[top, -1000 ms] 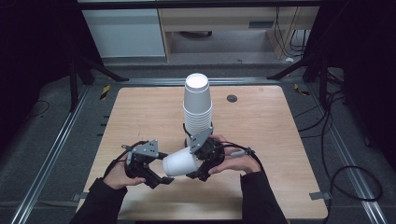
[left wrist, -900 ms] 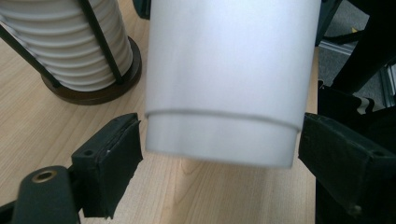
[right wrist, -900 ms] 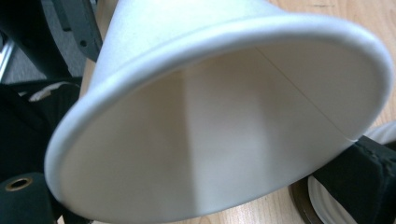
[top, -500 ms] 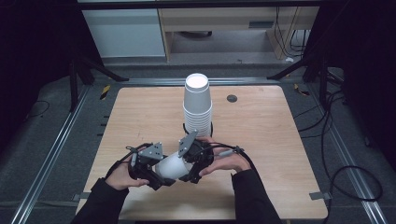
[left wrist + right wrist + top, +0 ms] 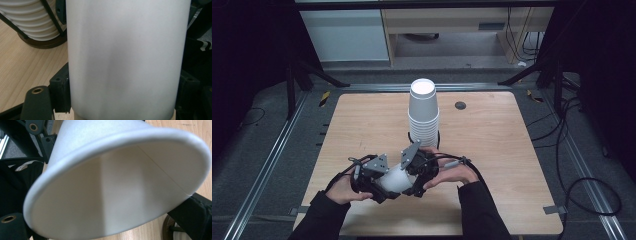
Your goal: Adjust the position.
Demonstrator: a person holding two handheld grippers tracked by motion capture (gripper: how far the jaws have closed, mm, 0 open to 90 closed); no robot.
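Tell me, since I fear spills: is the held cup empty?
Empty: the cup lies on its side, its bare white inside facing the right gripper view.

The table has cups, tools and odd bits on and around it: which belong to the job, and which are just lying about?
In the job:
- single paper cup, held on its side between both tools
- left tool
- right tool
- stack of cups upside down in its holder

Lying about:
- dark round spot on the table
- cables on the floor
- white cabinet behind
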